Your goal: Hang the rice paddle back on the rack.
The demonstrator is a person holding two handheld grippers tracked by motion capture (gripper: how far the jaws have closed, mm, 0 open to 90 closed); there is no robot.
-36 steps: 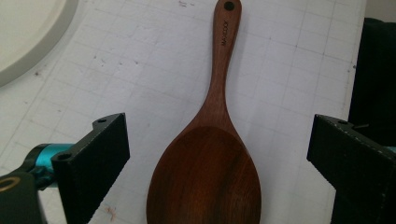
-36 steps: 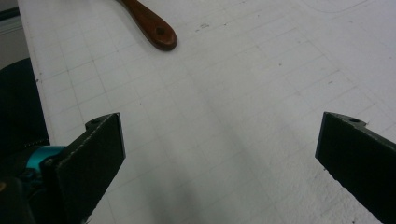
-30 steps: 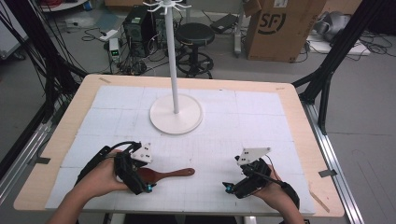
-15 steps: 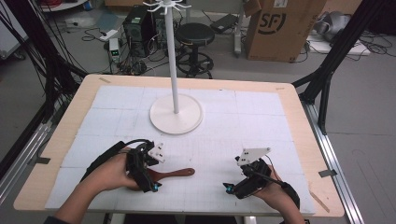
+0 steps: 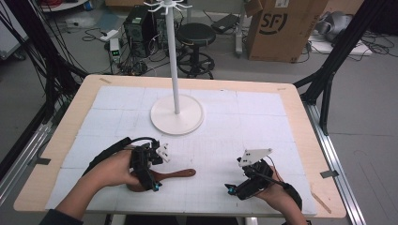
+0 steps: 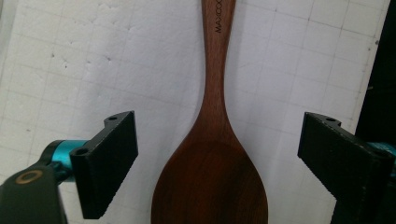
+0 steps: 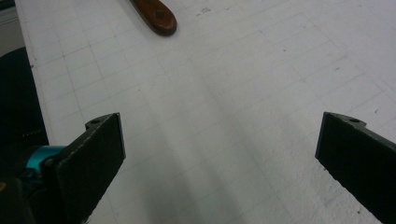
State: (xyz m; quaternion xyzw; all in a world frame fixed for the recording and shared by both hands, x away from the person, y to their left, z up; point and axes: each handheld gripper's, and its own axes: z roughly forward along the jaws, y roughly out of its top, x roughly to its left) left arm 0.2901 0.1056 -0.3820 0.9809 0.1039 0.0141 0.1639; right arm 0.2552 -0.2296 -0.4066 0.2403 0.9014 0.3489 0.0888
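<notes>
The dark brown wooden spoon (image 5: 162,177) is lying flat on the white gridded bench (image 5: 281,126), near its front edge at the left. It is looking stiff, light and smooth, so I judge the narrow neck just above the bowl to be the surest place to pinch. Its long axis is running across the bench, the handle tip pointing toward the right hand-held gripper (image 5: 230,188) and the bowl lying under the left hand-held gripper (image 6: 217,163). The left jaws have just been closing, yet are standing wide either side of the bowl without touching it. The right jaws are gaping over bare bench
</notes>
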